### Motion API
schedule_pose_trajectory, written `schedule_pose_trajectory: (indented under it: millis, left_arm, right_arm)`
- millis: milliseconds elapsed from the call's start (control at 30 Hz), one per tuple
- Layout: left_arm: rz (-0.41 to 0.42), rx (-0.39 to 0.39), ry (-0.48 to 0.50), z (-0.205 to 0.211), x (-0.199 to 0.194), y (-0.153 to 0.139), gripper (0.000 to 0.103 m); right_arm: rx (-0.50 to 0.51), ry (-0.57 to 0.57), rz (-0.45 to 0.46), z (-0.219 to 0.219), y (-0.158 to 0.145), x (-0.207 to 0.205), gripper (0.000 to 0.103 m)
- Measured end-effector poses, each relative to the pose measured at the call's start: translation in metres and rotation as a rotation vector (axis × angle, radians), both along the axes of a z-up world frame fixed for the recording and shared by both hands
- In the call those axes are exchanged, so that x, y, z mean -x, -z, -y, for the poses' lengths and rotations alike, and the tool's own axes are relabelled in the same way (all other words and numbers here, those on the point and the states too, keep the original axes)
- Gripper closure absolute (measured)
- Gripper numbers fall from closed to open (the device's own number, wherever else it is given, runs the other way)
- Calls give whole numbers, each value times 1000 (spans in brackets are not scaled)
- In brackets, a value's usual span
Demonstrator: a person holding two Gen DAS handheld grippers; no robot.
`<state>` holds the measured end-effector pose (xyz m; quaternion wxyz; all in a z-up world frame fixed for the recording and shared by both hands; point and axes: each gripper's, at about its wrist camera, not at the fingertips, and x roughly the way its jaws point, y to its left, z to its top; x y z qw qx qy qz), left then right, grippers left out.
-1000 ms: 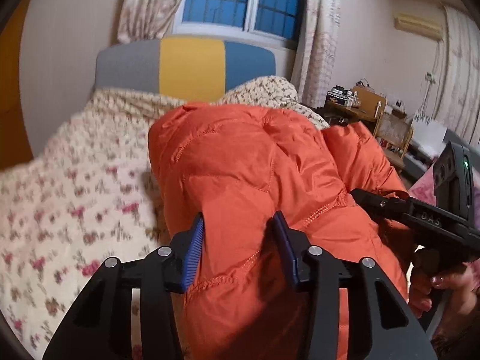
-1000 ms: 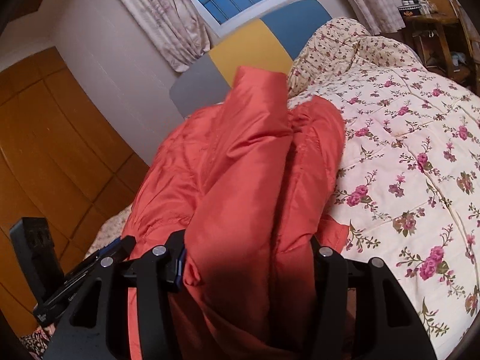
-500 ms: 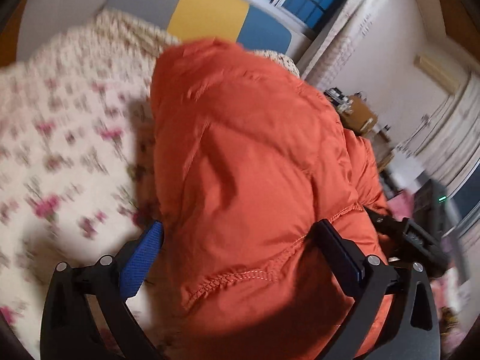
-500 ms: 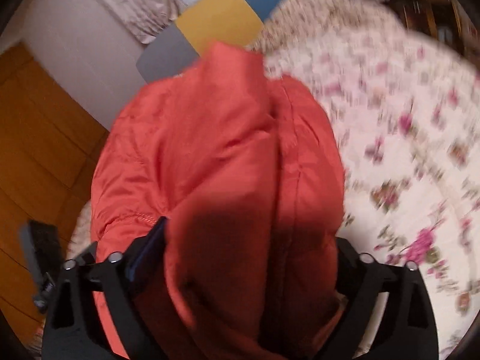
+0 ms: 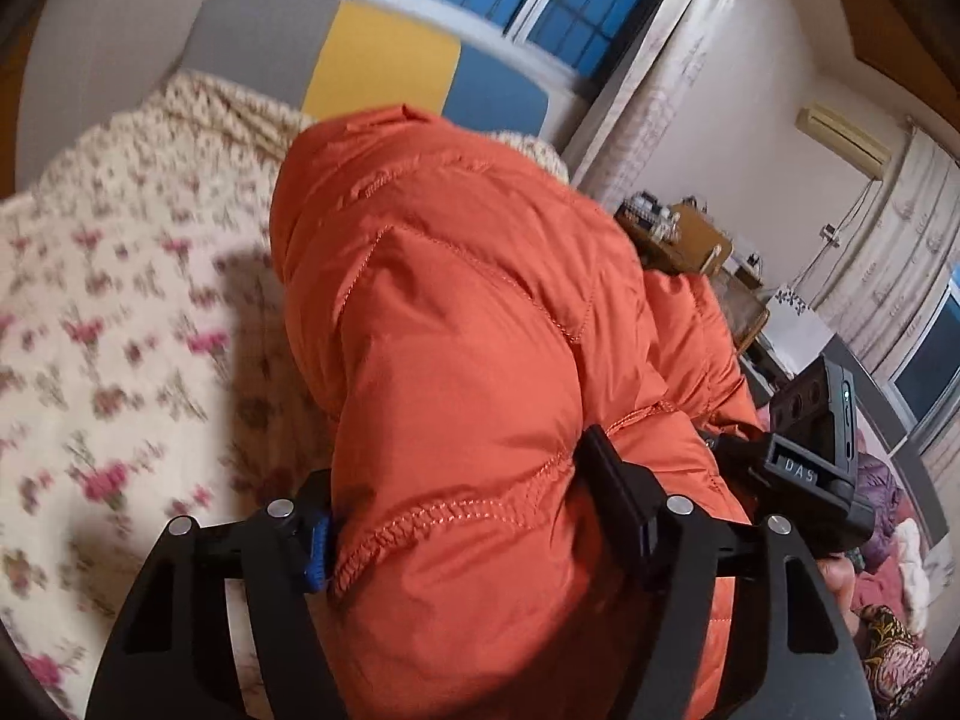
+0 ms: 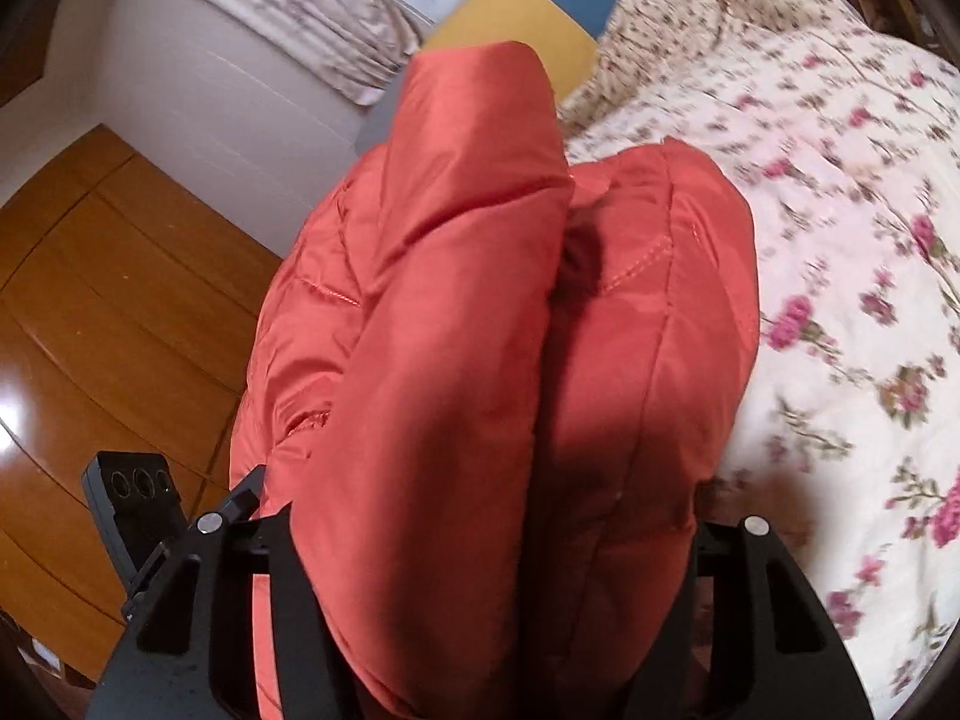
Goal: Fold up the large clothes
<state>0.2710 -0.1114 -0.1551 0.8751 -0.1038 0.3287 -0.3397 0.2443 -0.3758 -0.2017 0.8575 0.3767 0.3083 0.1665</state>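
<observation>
A puffy orange down jacket [image 5: 468,348] is bunched up above the floral quilt [image 5: 108,324] on the bed. My left gripper [image 5: 462,510] has its jaws around a thick fold at the jacket's stitched hem and grips it. My right gripper [image 6: 486,516] has its jaws wide around a thick double fold of the same jacket [image 6: 510,312], with its fingertips buried in the fabric. Each gripper shows in the other's view, the right one [image 5: 804,462] at the jacket's right side and the left one [image 6: 144,510] at its left side.
The grey, yellow and blue headboard [image 5: 372,54] and a window with curtains stand behind. A wooden wardrobe [image 6: 90,312] is on the left. A cluttered desk and chair [image 5: 690,240] stand right of the bed. The quilt [image 6: 840,240] spreads out to the right.
Both grippers opened wide about half a second ago, then closed in on thicker bunches of the jacket. The jacket has been lifted and both views have tilted.
</observation>
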Motion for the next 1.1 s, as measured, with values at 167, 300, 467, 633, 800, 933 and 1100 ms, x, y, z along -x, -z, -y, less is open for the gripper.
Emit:
schedule_pose_trajectory:
  millis: [167,300,467,633,800,933,1100]
  left_arm:
    - [74,26,-51,-38,9,-20,34]
    - [99,23,-134,-81,8,-30,34]
    - [87,17,-246,-148,-5,-28,34]
    - [59,10,-341,-205,-21,-14,34]
    - [-42,-6,-407,-239,-38,25,26]
    - [-27,6,-424,-248,-35,44,15]
    - [-41,-34,-479,-238,-28,37,12]
  right_arm:
    - [39,-51,88,-41,-26,-15,48]
    - [48,-127,109,-95,-36,-53,48]
    - [86,-220,96,-166,-41,-102,48]
    - [150,-285,68,-226,-33,-145,48]
    - [275,-256,-17,-273,3,-157,33]
    - [333,-214,7,-272,15,-159,26]
    - [415,-150,3,-270,2,-150,24]
